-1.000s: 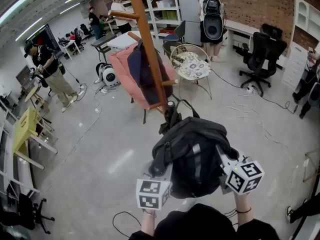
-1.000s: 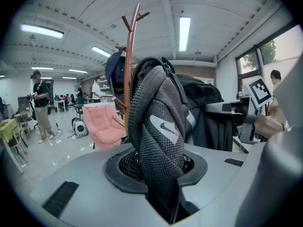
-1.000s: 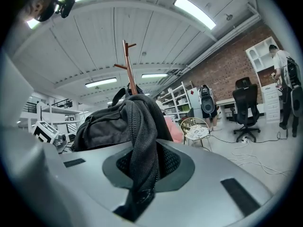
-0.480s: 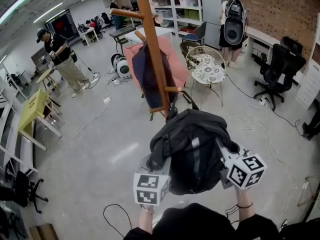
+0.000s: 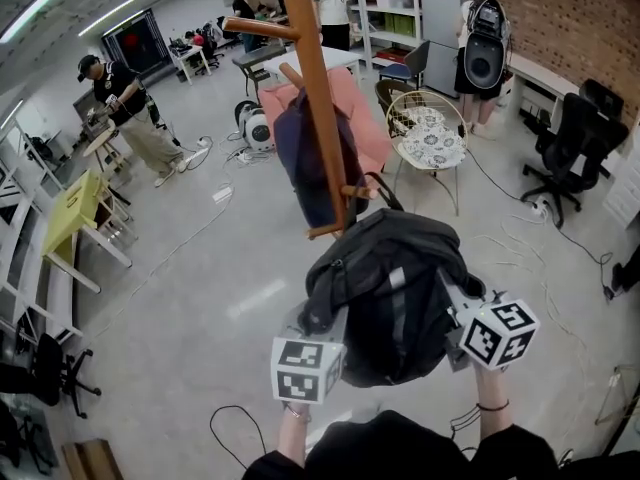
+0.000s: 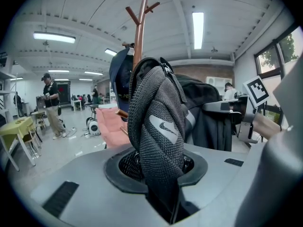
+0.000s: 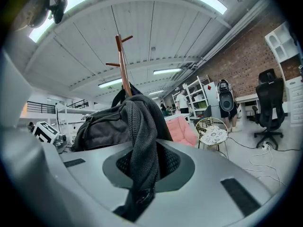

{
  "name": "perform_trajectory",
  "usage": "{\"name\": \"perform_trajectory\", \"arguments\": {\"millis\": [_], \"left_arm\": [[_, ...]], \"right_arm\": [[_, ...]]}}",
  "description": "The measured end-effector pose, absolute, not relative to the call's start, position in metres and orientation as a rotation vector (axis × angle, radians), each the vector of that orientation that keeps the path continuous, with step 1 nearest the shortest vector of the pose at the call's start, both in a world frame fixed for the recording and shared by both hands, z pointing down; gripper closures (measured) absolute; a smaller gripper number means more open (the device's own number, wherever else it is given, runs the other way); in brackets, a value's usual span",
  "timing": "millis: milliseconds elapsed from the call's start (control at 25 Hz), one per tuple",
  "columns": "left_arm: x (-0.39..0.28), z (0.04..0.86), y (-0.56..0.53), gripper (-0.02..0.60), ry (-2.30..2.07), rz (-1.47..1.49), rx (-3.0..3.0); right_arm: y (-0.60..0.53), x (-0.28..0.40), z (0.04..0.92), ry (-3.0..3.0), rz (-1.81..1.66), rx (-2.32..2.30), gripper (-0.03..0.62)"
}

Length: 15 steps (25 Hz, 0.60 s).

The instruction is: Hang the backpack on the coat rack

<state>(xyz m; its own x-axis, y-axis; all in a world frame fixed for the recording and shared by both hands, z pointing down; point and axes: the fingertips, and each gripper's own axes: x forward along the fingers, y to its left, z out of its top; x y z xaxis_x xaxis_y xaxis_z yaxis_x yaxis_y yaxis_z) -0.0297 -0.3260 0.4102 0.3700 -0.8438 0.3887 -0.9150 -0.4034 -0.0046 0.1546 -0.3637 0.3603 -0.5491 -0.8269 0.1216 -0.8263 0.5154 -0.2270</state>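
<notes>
A black backpack (image 5: 390, 288) hangs in the air between my two grippers, just in front of the wooden coat rack (image 5: 318, 98). My left gripper (image 5: 318, 323) is shut on a mesh shoulder strap (image 6: 158, 126), which fills its jaws. On the other side my right gripper (image 5: 462, 313) is shut on the other mesh strap (image 7: 142, 141). The backpack's top loop (image 5: 378, 190) lies close to a low peg of the rack. A dark blue garment (image 5: 300, 158) hangs on the rack. The rack's pole (image 6: 138, 37) rises behind the strap, and its top pegs (image 7: 123, 60) show above the bag.
A pink seat (image 5: 370, 133) and a round wire chair (image 5: 425, 133) stand behind the rack. Cables (image 5: 520, 253) trail on the floor at right. A yellow table (image 5: 70, 213) is at left, a person (image 5: 130, 118) beyond it, and an office chair (image 5: 570, 133) at far right.
Both grippers have carried the backpack forward and slightly up, so the coat rack and the dark garment now stand nearer. Both grips are unchanged.
</notes>
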Motion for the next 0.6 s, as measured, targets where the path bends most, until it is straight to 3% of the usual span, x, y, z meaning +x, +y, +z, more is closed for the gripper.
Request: {"name": "perform_trajectory", "arguments": {"millis": [600], "left_arm": [[-0.032,0.444,-0.354,0.459,-1.532,0.487,2.336]], "right_arm": [[-0.401,0.148,0.390,2.778,-0.499,-1.497,0.554]]}}
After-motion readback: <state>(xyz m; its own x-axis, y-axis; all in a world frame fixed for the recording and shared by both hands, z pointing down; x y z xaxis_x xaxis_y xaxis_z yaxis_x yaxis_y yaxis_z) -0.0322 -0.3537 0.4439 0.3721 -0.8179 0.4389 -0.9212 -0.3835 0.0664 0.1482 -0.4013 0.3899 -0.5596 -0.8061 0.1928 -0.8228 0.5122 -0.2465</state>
